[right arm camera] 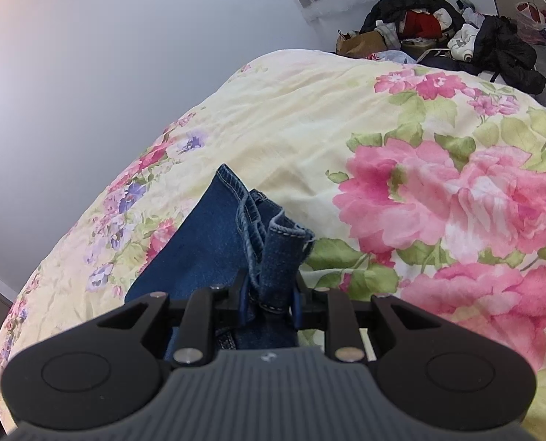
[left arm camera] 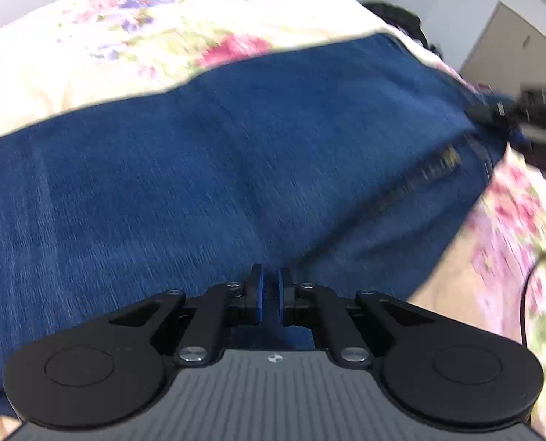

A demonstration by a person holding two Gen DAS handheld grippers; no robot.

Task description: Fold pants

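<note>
Blue denim pants [left arm camera: 218, 169] lie stretched across a floral bedspread [left arm camera: 133, 44], blurred by motion. My left gripper [left arm camera: 270, 286] hovers over the near edge of the denim; its jaws stand almost together with a thin gap, and no cloth shows between them. My right gripper [right arm camera: 267, 290] is shut on a bunched fold of the pants [right arm camera: 273, 253], near the waistband seams, held above the bedspread [right arm camera: 383, 139]. The right gripper also shows at the far right of the left wrist view [left arm camera: 508, 110], holding the pants' end.
A pile of dark clothes and bags [right arm camera: 449, 25] lies beyond the bed's far edge. A white wall [right arm camera: 107, 73] runs along the bed's left side. A black cable [left arm camera: 530, 279] crosses the bedspread at right. A door [left arm camera: 512, 47] stands behind.
</note>
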